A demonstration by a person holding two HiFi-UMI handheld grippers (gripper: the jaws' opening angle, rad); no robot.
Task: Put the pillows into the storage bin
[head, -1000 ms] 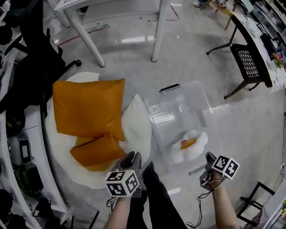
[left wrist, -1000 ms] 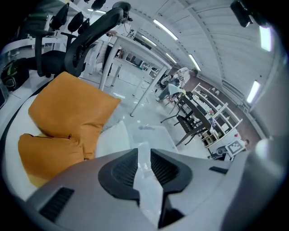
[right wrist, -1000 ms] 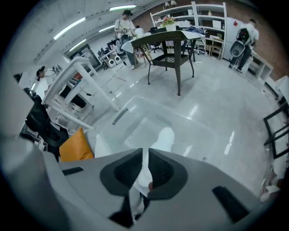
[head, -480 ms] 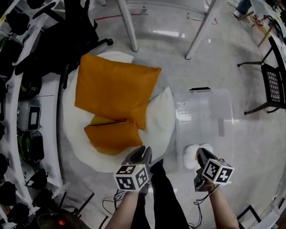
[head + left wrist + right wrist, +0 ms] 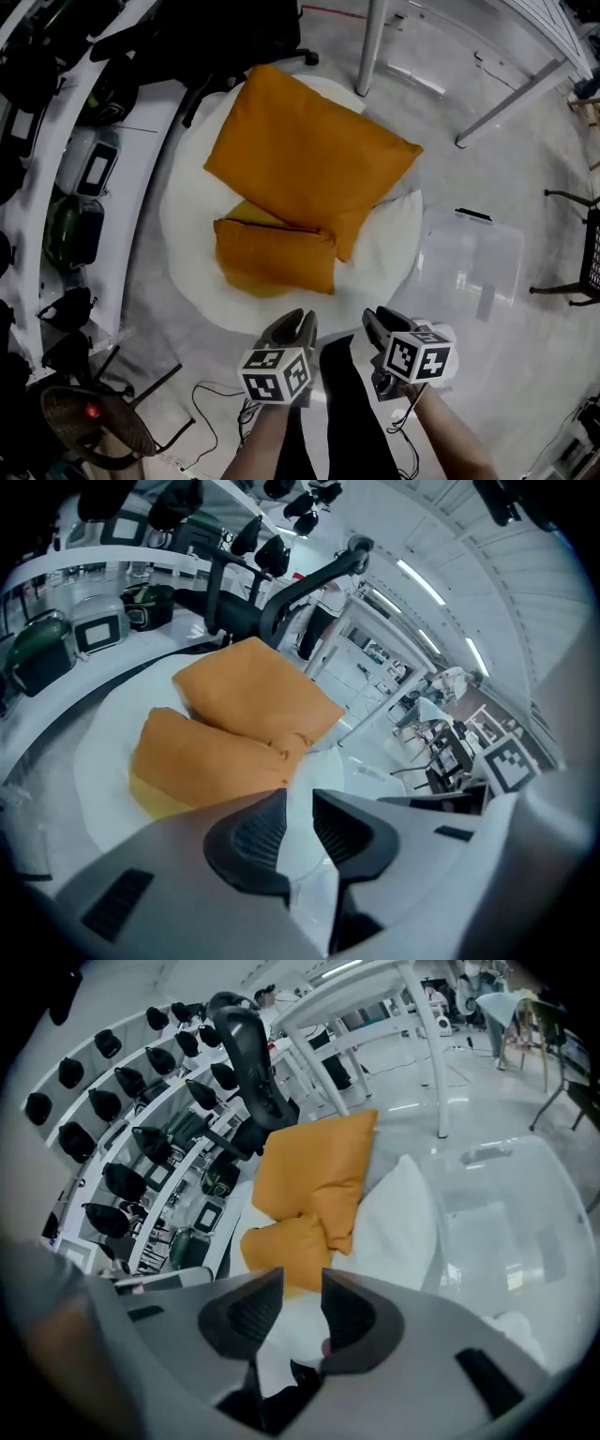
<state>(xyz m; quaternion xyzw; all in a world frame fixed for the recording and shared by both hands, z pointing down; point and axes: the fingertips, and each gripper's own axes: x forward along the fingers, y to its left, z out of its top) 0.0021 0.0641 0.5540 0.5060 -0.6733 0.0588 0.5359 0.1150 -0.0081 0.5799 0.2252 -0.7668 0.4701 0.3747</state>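
Jaws: left gripper (image 5: 292, 328) slightly parted, empty; right gripper (image 5: 379, 324) just been opening, empty. Orange pillows (image 5: 309, 155) lie on white cushion (image 5: 187, 220), beside storage bin (image 5: 473, 267). Likely soft, light; pinch a corner.

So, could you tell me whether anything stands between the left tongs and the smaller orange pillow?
Nothing visible does. The left tongs hang open and empty just short of the smaller orange pillow, with only a bare strip of the white cushion that it lies on between them.
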